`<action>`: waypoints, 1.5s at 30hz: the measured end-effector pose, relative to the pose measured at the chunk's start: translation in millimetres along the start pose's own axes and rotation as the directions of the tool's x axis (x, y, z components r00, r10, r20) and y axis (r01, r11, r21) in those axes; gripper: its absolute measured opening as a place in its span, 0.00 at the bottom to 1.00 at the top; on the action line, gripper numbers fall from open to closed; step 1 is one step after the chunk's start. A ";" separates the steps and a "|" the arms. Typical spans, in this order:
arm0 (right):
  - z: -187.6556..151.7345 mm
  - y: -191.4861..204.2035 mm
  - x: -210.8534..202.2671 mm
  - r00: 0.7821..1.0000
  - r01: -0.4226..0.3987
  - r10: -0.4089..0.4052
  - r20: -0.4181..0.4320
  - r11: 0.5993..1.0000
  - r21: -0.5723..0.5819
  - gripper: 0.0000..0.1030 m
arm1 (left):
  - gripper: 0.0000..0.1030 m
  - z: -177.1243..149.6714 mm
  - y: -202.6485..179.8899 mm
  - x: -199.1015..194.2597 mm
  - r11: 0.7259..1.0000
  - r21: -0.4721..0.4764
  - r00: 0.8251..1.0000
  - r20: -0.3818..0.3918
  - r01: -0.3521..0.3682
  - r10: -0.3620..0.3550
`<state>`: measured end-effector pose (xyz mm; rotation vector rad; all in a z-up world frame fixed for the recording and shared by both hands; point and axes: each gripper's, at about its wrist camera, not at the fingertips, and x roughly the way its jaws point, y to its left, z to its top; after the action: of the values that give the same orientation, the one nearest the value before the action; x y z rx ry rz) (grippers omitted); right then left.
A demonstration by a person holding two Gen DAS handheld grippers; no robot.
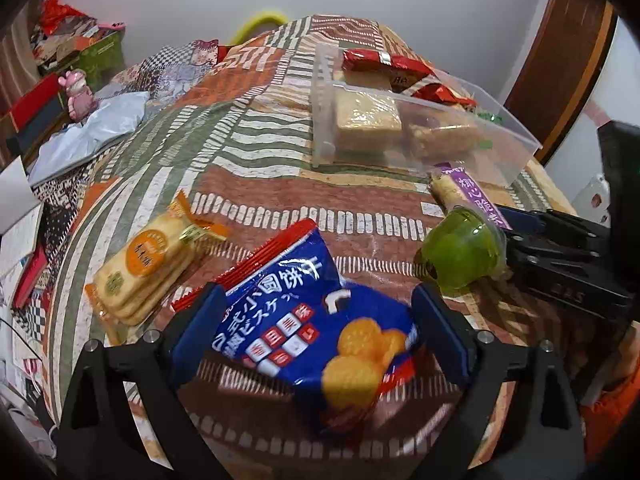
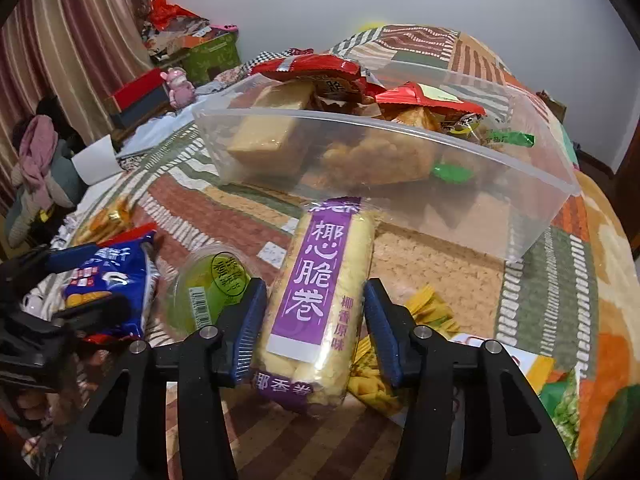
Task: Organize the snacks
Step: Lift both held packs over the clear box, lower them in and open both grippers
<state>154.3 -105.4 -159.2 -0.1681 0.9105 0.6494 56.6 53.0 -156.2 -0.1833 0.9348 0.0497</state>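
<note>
A: So, in the left wrist view, the left gripper (image 1: 316, 320) straddles the blue biscuit bag (image 1: 320, 332); both blue pads (image 1: 200, 320) press the bag's sides, and it sits clamped between them above the patchwork cloth (image 1: 280, 184).

B: And around it?

A: A clear pack of crackers (image 1: 148, 264) lies to its left on the cloth. A green jelly cup (image 1: 460, 252) lies on its side to the right, with the purple-labelled roll pack (image 1: 472, 196) just behind it. The clear plastic bin (image 1: 420, 132) stands farther back, holding wafers and red packets.

B: What does the right wrist view show?

A: The right gripper (image 2: 316, 320) has the roll pack (image 2: 320, 296) lengthwise between its fingers. The left pad (image 2: 248, 320) touches the pack; whether the right pad does cannot be told. The pack's far end points at the bin (image 2: 400, 152), near its front wall. The jelly cup (image 2: 208, 288) lies just left of the fingers, the blue bag (image 2: 112, 284) farther left. Yellow wrappers (image 2: 428, 308) lie beneath on the right.
</note>
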 end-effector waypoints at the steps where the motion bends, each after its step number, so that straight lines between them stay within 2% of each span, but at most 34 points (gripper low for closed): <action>1: -0.7 0.7 -0.8 1.000 -0.004 0.004 0.001 1.000 -0.002 0.43 | 0.91 0.6 -1.5 2.9 1.000 0.008 1.000 -0.004 0.002 -0.002; 4: -2.5 2.6 -2.5 1.000 -0.004 0.004 0.007 1.000 -0.009 0.43 | 0.89 0.3 -3.0 10.3 1.000 0.012 1.000 -0.003 0.006 -0.006; 9: -5.1 0.4 -5.9 1.000 -0.020 0.020 0.021 1.000 0.004 0.43 | 0.65 -1.9 -2.0 12.6 0.999 0.027 0.999 0.026 -0.035 0.034; 14: -6.7 -2.6 -13.5 0.998 -0.036 0.035 0.046 0.999 0.029 0.43 | 0.57 -0.9 4.3 7.2 1.000 0.010 1.000 0.029 -0.010 0.010; 21: -3.6 -5.1 -34.1 0.994 -0.037 0.032 0.101 0.998 0.047 0.43 | 0.52 4.2 9.8 -1.4 0.999 -0.033 0.999 0.040 0.020 -0.018; 33: 8.2 -15.4 -64.0 0.981 -0.031 0.016 0.196 0.997 0.071 0.43 | 0.41 32.4 2.3 -37.9 0.999 -0.035 0.987 0.155 0.042 -0.036; 45: 17.1 -30.6 -78.1 0.969 -0.016 -0.009 0.246 0.995 0.098 0.43 | 0.40 68.4 -21.0 -57.7 0.998 0.010 0.970 0.236 0.060 -0.061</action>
<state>149.7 -158.1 -91.9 0.0042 0.7020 0.6116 79.3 46.7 -67.4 -0.1982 0.6913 0.0132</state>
